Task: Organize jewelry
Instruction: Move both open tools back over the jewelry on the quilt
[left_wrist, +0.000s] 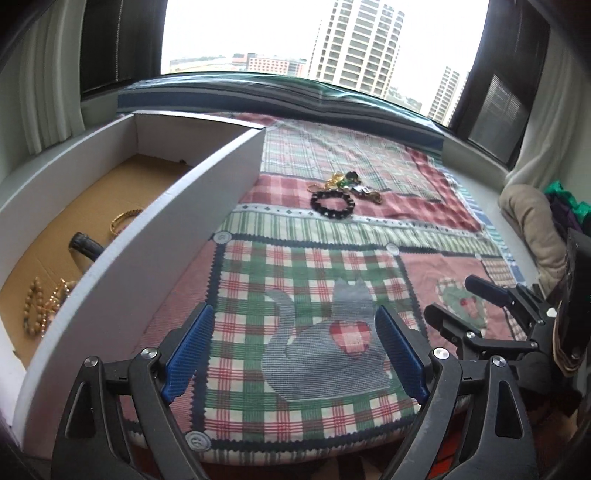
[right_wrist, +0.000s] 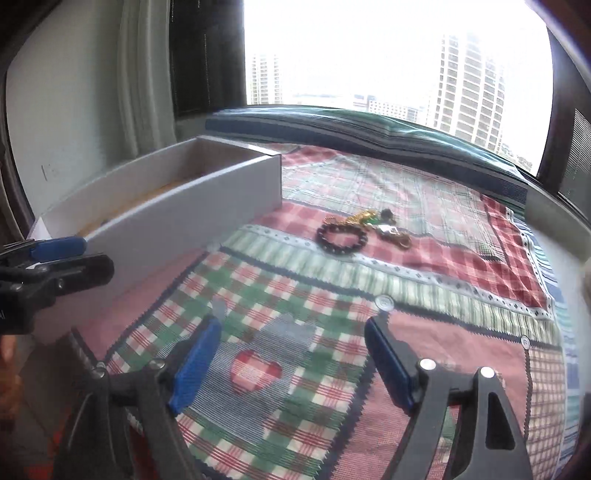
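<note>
A heap of jewelry lies on the quilt far ahead of both grippers: a black bead bracelet (left_wrist: 332, 201) (right_wrist: 341, 238) with gold chains and a green piece (left_wrist: 343, 181) (right_wrist: 364, 218) behind it. To the left stands a white box (left_wrist: 207, 192) (right_wrist: 192, 218) with a cardboard floor. It holds a gold bangle (left_wrist: 123, 219), a wooden bead bracelet (left_wrist: 35, 306) and a dark item (left_wrist: 83, 245). My left gripper (left_wrist: 293, 310) (right_wrist: 88, 254) is open and empty beside the box's near end. My right gripper (right_wrist: 291, 321) (left_wrist: 460, 301) hangs open and empty over the cat patch.
A patchwork quilt (left_wrist: 317, 258) with a grey cat patch covers the surface. A striped cushion (left_wrist: 258, 92) runs along the window at the back. Beige cloth (left_wrist: 532, 221) is bundled at the right edge, and curtains hang at both sides.
</note>
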